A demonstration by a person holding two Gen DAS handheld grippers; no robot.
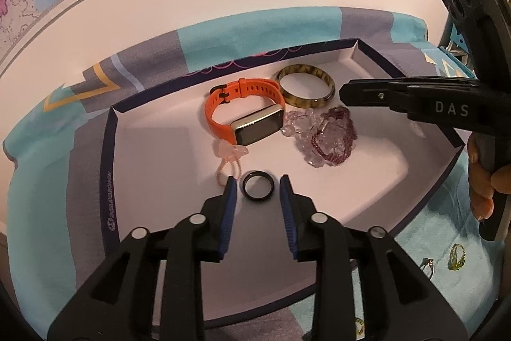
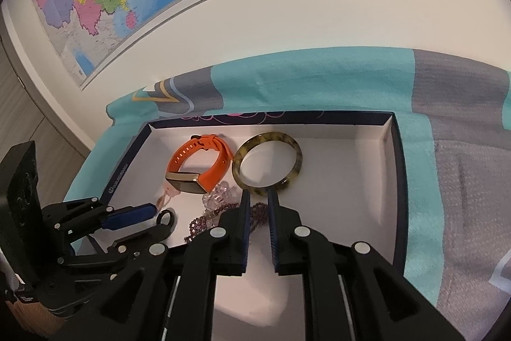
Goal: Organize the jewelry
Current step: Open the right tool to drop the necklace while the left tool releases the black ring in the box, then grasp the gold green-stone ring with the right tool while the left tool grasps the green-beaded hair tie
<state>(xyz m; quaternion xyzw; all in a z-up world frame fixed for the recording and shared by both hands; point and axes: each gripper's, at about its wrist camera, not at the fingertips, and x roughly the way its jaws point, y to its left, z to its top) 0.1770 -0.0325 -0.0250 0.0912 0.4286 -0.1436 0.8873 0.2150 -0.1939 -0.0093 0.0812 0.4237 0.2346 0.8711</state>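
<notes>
Here the white box (image 1: 110,155), navy-rimmed, has bare floor along its left and near sides. Left gripper (image 1: 258,186) hovers low, jaws apart either side of the black ring (image 1: 258,186), which lies flat, not pinched. Right gripper (image 2: 258,200) sits over the purple beads (image 2: 204,221), jaws narrowly apart, empty. Orange watch (image 1: 246,114) lies on its side, screen facing near-right, beside the mottled bangle (image 1: 305,90).

Ring (image 1: 258,185) in box (image 1: 108,168), before watch (image 1: 246,117)
</notes>
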